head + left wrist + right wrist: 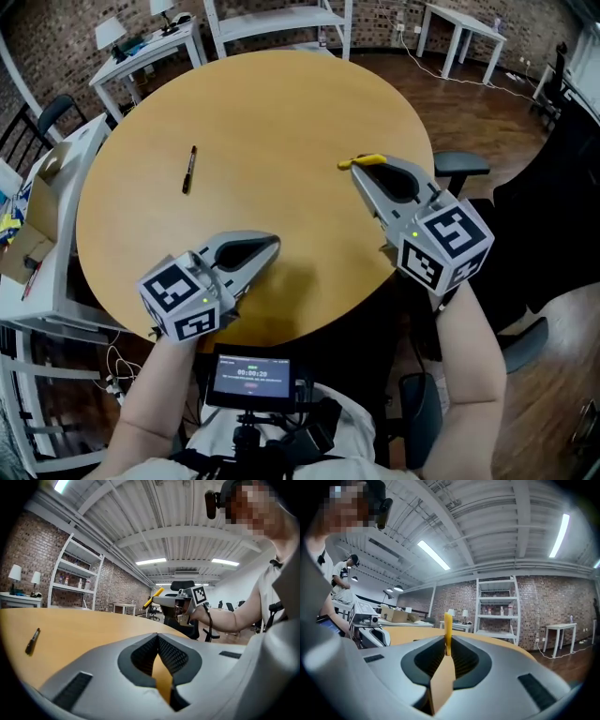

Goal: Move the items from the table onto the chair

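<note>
The right gripper (360, 174) has its jaws squeezed shut on a yellow pen (367, 160). It holds the pen over the right side of the round table (281, 103). The left gripper (272, 247) has its jaws together with nothing in them. A black pen (188, 170) lies on the table, well apart from both grippers.

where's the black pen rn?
In the head view the black pen lies alone on the left half of the round table, well ahead of the left claw.
</note>
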A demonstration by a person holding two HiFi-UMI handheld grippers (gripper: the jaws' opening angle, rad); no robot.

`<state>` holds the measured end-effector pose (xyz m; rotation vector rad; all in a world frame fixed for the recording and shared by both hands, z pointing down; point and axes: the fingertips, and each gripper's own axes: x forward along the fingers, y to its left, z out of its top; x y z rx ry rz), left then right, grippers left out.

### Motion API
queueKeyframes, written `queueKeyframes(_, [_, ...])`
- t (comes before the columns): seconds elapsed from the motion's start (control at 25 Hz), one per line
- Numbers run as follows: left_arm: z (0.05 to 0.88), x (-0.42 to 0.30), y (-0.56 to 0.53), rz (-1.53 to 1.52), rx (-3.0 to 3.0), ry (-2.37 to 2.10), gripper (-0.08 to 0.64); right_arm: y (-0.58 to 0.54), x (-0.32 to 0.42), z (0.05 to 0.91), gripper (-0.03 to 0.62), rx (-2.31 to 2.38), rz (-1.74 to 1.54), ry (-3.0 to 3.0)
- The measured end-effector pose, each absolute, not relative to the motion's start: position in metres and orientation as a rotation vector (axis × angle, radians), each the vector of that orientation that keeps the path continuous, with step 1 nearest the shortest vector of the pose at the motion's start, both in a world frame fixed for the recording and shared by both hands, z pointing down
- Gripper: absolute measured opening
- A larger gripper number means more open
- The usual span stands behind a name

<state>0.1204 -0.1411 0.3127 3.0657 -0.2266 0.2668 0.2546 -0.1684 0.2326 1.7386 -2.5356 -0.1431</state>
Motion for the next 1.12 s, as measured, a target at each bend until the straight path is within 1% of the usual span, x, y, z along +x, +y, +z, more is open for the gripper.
queueKeyframes(0.48, [0.311, 0.174, -0.116, 0.287, 3.072, -0.108, 0.005, -0.099, 0.364, 0.232, 0.049, 2.069, -0.134, -2.342])
queueKeyframes(0.8, [0.310, 0.222, -0.088, 0.305, 3.078, 0.030, 0.005, -0.046, 0.441, 0.249, 0.049, 2.310, -0.095, -2.164])
queueKeyframes(1.12, [0.308, 0.250, -0.065, 0.286, 3.087, 0.090, 0.005, -0.011, 0.483, 0.286, 0.049, 2.425, -0.036, -2.001])
